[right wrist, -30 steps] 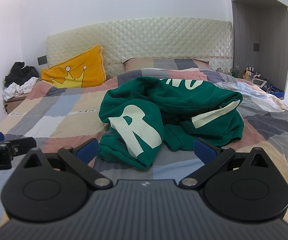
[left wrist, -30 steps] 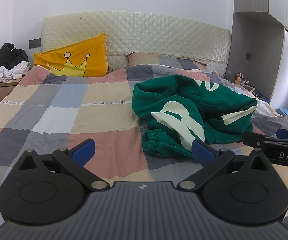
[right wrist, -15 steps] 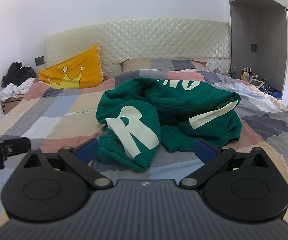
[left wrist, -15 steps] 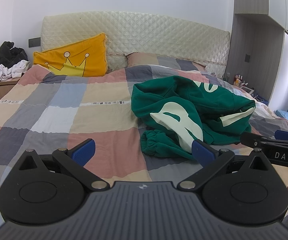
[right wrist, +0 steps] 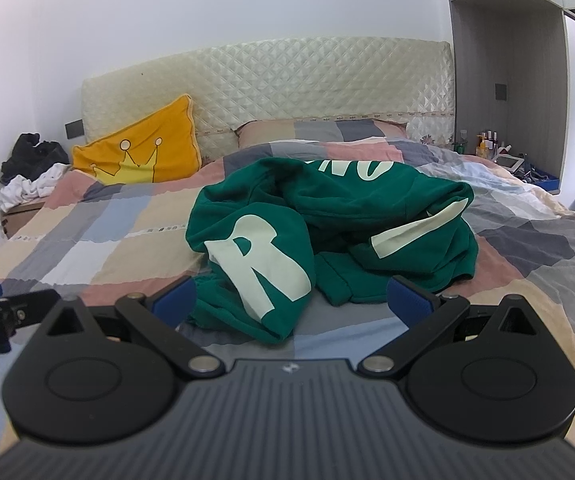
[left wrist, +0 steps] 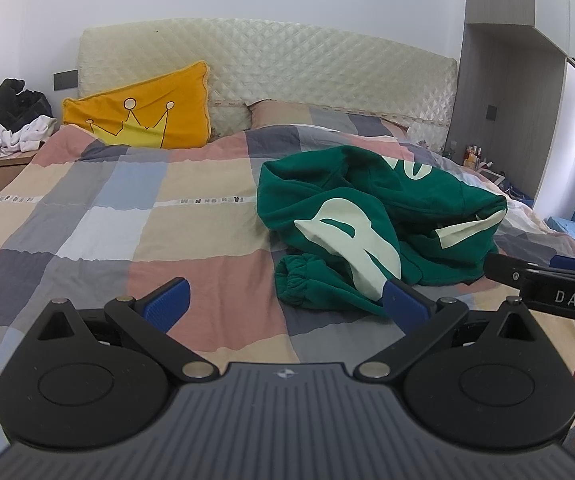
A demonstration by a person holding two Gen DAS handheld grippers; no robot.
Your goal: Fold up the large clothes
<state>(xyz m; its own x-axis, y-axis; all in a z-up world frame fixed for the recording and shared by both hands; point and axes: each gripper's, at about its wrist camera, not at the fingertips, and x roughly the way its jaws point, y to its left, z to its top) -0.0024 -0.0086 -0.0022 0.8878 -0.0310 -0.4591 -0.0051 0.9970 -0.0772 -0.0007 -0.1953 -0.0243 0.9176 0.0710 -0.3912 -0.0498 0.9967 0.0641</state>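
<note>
Left wrist view: the left gripper is held over the near part of the bed, its jaws spread wide and holding nothing. A crumpled green sweatshirt is seen on the patchwork quilt at about two o'clock, its ribbed cuff lying nearest and partly hidden behind the right-hand blue pad. The right gripper is seen edging in at three o'clock, close to the garment's near right edge; its jaws cannot be judged from here. A yellow crown cushion is propped against the headboard at eleven o'clock, well apart from the garment.

Right wrist view: the right gripper is aimed straight at the sweatshirt, which is heaped at twelve o'clock with a large pale letter R draped over the near fold. Its jaws are spread, nothing between them. The left gripper is glimpsed at nine o'clock.

Folding is judged not yet begun; the garment would first have to be spread flat. With layers bunched over one another, several thicknesses could be pinched at once, so that the heap is dragged rather than opened. The soft quilt could be caught along with the fabric if the jaws are pressed down too deep. A sleeve could be left trapped underneath if only the top fold is lifted.
</note>
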